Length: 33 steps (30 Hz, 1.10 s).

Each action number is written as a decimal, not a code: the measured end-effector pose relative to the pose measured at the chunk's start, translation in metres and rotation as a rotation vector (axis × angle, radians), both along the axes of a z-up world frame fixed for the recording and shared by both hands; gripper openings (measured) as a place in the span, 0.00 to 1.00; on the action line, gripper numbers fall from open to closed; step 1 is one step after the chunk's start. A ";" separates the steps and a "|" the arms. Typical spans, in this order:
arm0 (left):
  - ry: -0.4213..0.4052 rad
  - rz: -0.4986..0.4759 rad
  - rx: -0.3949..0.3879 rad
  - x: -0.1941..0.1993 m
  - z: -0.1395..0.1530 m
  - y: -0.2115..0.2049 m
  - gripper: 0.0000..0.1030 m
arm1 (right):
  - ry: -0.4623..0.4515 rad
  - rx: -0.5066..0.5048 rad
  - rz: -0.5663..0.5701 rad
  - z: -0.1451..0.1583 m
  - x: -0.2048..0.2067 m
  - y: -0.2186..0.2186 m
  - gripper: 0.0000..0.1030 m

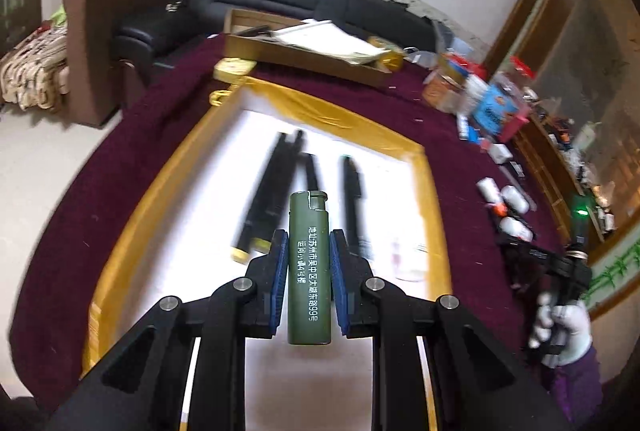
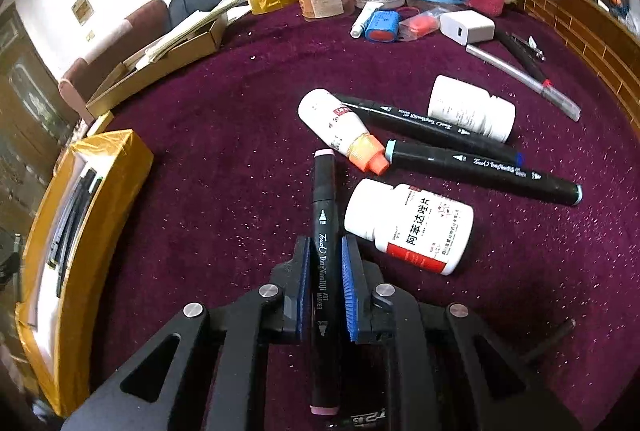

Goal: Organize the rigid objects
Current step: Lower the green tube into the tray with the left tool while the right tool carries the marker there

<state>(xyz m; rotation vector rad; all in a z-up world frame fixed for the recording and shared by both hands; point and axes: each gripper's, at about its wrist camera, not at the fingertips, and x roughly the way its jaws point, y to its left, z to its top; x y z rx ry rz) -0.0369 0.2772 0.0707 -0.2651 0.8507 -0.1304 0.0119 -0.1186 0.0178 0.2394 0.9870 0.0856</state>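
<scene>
The left gripper [image 1: 308, 263] clamps a green lighter [image 1: 309, 271] above the yellow-rimmed tray [image 1: 352, 119]; released high, it may bounce out. The right gripper [image 2: 325, 271] pinches a black marker [image 2: 324, 271] over the table [image 2: 224, 135]; its long overhang may swing and slip.

Ahead of your left gripper [image 1: 308, 263], the dark pens [image 1: 276, 187] in the tray [image 1: 320, 107] smear into blur, so you cannot count them. The jars [image 1: 480, 91] far to its right blur too, labels unreadable. Below your right gripper [image 2: 325, 263], the marker's [image 2: 322, 231] lower end runs behind the frame.
</scene>
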 end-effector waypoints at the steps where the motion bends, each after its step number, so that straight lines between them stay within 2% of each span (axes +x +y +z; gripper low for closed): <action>1: 0.008 0.008 0.018 0.005 -0.001 0.004 0.17 | 0.006 0.035 -0.004 0.000 -0.001 -0.003 0.13; 7: 0.083 0.037 0.072 0.051 -0.015 0.023 0.17 | 0.007 0.158 -0.016 0.009 -0.010 -0.001 0.13; 14: 0.176 0.082 0.111 0.088 -0.038 0.037 0.17 | -0.019 0.232 0.059 0.036 -0.018 0.029 0.13; 17: 0.166 0.093 0.117 0.090 -0.039 0.040 0.18 | -0.021 0.269 0.100 0.045 -0.017 0.047 0.13; 19: 0.142 0.080 0.074 0.086 -0.037 0.041 0.26 | -0.003 0.317 0.131 0.047 -0.014 0.062 0.13; 23: 0.098 0.085 0.055 0.075 -0.037 0.038 0.40 | 0.033 0.391 0.177 0.046 -0.008 0.092 0.13; 25: 0.091 0.078 0.043 0.068 -0.035 0.034 0.57 | 0.049 0.419 0.196 0.044 -0.005 0.106 0.13; 28: 0.107 0.080 0.015 0.061 -0.035 0.029 0.70 | 0.058 0.433 0.221 0.042 -0.001 0.129 0.13; 31: 0.110 0.087 0.029 0.051 -0.035 0.020 0.79 | 0.071 0.446 0.240 0.038 0.003 0.149 0.13; 33: 0.093 0.087 0.049 0.041 -0.035 0.013 0.80 | 0.087 0.456 0.250 0.035 0.007 0.162 0.14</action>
